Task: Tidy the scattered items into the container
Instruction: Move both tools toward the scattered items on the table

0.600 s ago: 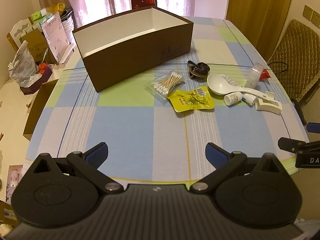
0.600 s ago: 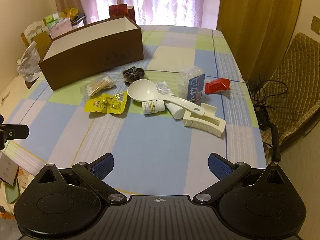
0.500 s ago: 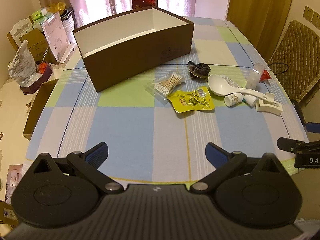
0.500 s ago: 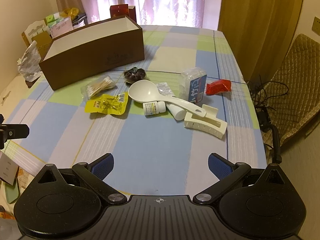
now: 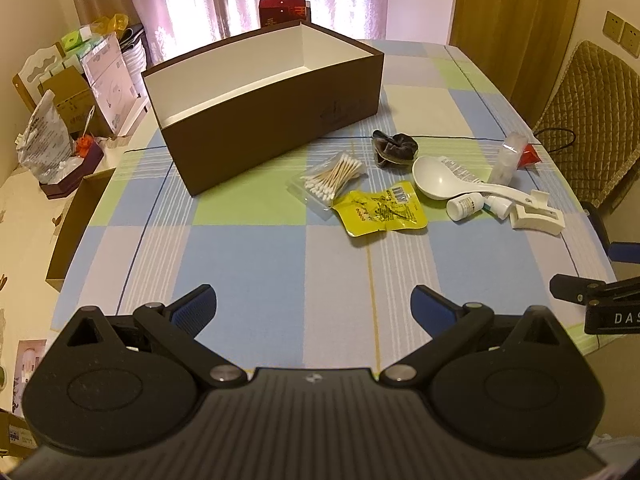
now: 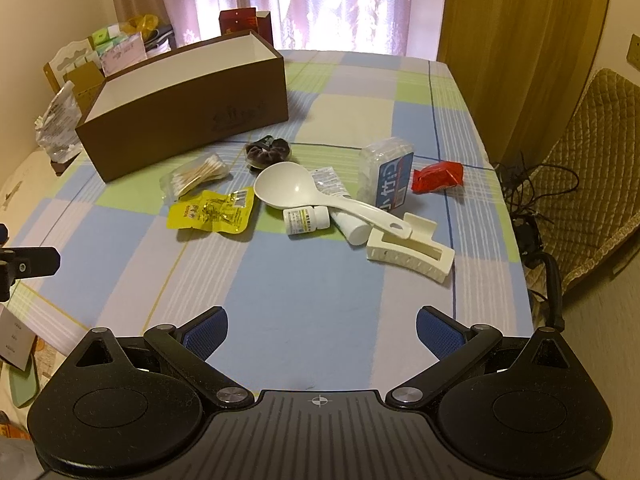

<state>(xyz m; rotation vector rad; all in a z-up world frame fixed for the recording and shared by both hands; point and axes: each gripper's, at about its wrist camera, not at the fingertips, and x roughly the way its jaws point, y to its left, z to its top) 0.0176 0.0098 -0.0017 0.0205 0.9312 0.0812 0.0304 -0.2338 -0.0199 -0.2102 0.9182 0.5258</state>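
Note:
A brown box (image 5: 256, 128) (image 6: 188, 120) with a white inside stands open on the checked tablecloth. Before it lie a bag of cotton swabs (image 5: 330, 178) (image 6: 196, 174), a yellow packet (image 5: 380, 208) (image 6: 212, 212), a dark scrunchie (image 5: 394, 148) (image 6: 266, 150), a white spoon (image 5: 440, 178) (image 6: 296, 190), a small white bottle (image 6: 306, 219), a tube (image 6: 352, 228), a white hair claw (image 6: 408, 250), a clear box with a blue label (image 6: 386, 172) and a red wrapper (image 6: 438, 176). My left gripper (image 5: 314, 308) and right gripper (image 6: 322, 330) hover open over the near table edge, nothing between their fingers.
Cartons, bags and papers crowd a side surface at the left (image 5: 68, 120). A red box (image 5: 282, 12) stands behind the brown box. A quilted chair (image 6: 592, 184) and cables stand at the table's right. The other gripper's tip shows at each view's edge.
The right wrist view has shifted slightly, with the items a little further right in it. The left gripper has hardly moved. Both stay open.

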